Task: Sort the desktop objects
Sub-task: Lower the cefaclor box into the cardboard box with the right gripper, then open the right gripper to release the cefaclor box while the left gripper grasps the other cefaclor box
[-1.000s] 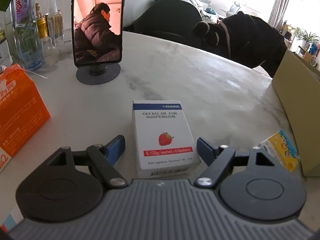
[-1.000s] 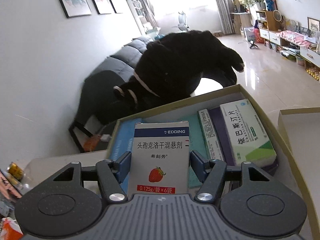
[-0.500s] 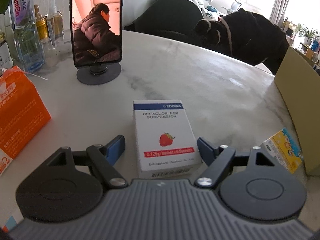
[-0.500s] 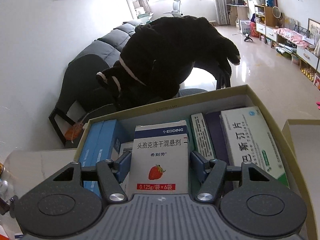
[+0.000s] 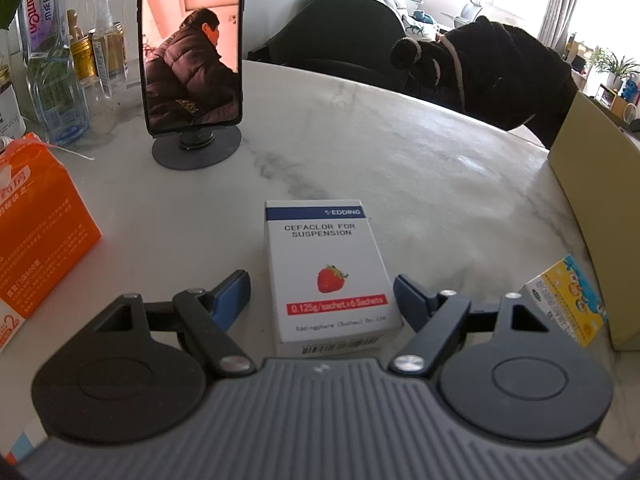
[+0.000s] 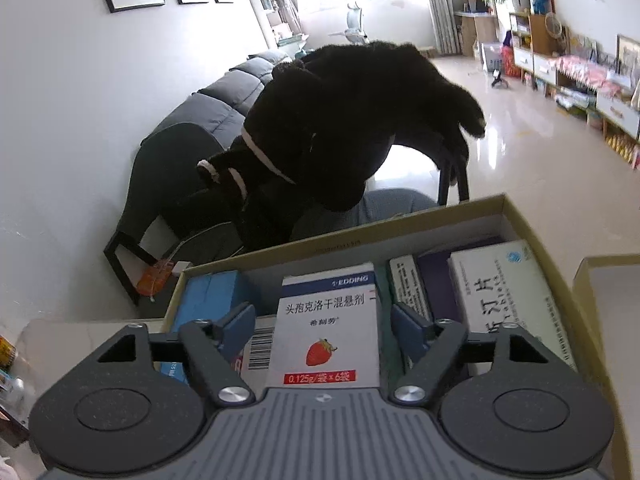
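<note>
So my left gripper (image 5: pixel 322 294) is parked over the marble tabletop (image 5: pixel 400 152) with its jaws spread wide around a white strawberry medicine box (image 5: pixel 326 276) that's lying flat, label up. There's a clear gap on the left side; on the right the pad sits very close to the box edge, but nothing's squeezing it, so it's not gripped. Around it: an orange tissue carton (image 5: pixel 36 236) off to the left, a phone on a round stand (image 5: pixel 192 48) further back with some bottles (image 5: pixel 52 60) beside it, and a little yellow cartoon packet (image 5: pixel 568 304) on the right, just next to the side of a cardboard box (image 5: pixel 592 168).

My right gripper (image 6: pixel 322 328) is over the open storage box (image 6: pixel 532 240), and its jaws have just been opening. A second strawberry box (image 6: pixel 328 328) sits between them, standing up inside the storage box, with daylight showing on both sides, so I've let go of it. It's tucked in with the other packs: a blue one (image 6: pixel 208 296) to its left, a narrow white one (image 6: pixel 408 288) and a bigger white-and-green pack (image 6: pixel 508 292) to its right. A dark chair with black fuzzy clothing (image 6: pixel 352 128) draped on it stands behind the box.
</note>
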